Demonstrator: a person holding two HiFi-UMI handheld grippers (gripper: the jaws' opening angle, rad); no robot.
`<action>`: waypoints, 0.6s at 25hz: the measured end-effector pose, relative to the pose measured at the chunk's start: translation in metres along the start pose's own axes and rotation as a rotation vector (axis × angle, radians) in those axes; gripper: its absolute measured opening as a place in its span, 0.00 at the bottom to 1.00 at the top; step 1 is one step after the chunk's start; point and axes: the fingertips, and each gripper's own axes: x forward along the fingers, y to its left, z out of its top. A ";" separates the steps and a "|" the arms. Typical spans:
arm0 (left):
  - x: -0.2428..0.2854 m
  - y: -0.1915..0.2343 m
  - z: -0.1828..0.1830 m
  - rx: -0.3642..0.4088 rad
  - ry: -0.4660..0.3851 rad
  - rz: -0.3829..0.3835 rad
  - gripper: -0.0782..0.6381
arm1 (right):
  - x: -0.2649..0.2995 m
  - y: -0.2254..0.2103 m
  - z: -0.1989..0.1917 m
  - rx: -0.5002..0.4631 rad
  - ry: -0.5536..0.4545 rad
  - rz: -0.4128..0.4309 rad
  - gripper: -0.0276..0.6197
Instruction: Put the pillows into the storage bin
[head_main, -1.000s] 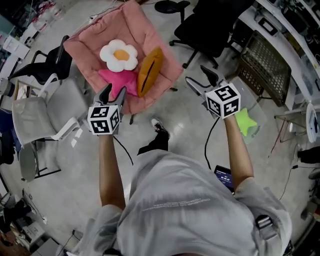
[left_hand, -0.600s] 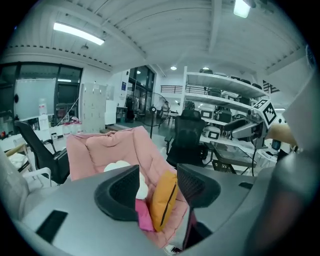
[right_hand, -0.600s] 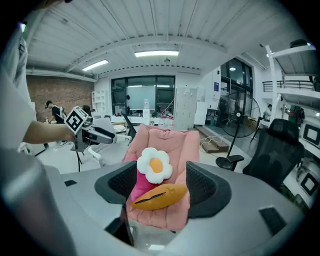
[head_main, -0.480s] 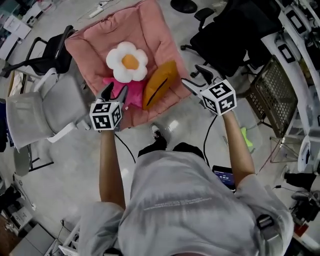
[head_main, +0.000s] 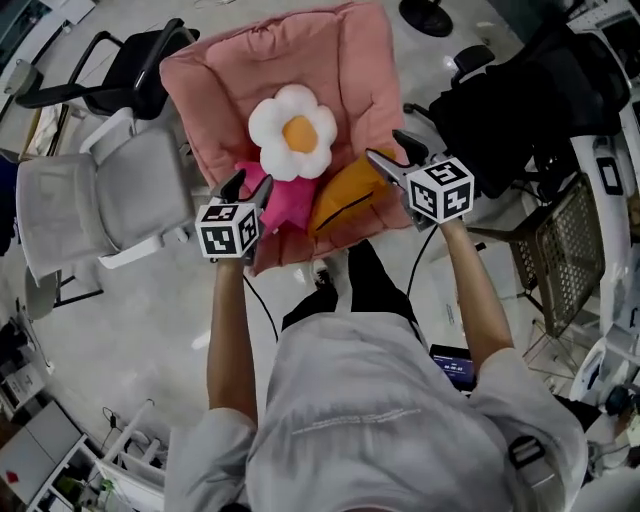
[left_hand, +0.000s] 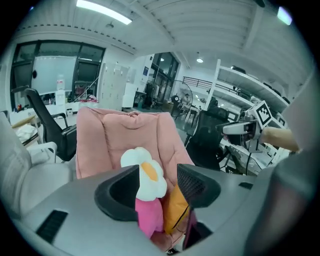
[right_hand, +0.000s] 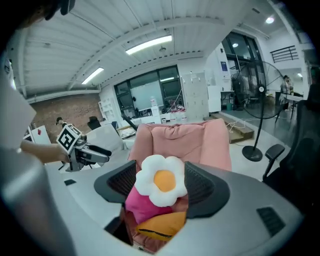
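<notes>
Three pillows lie on a pink padded chair (head_main: 280, 70): a white flower pillow (head_main: 293, 133) with an orange centre, a pink pillow (head_main: 285, 200) under it, and an orange pillow (head_main: 350, 200) to the right. My left gripper (head_main: 248, 183) hovers open at the chair's front left, just short of the pink pillow (left_hand: 149, 215). My right gripper (head_main: 388, 147) is open over the orange pillow's right end; its jaws have just been opening a little, with nothing gripped. In the right gripper view the flower pillow (right_hand: 162, 181) shows between the jaws but farther off.
A grey chair (head_main: 100, 200) stands left of the pink one, with a black chair (head_main: 130, 70) behind it. Black office chairs (head_main: 530, 100) crowd the right. A wire mesh basket (head_main: 560, 250) sits on the floor at far right, beside desks.
Both grippers have moved toward the pink chair and lower. The right one has swung in from the right to the orange pillow. The chair sits more central in view.
</notes>
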 end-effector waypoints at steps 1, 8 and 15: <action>0.006 0.005 -0.002 -0.011 0.011 0.006 0.46 | 0.014 -0.003 -0.001 -0.004 0.020 0.021 0.52; 0.051 0.037 -0.002 -0.119 0.072 0.067 0.46 | 0.120 -0.030 -0.007 -0.050 0.164 0.150 0.50; 0.100 0.065 -0.011 -0.284 0.157 0.119 0.46 | 0.217 -0.063 -0.050 -0.058 0.374 0.228 0.37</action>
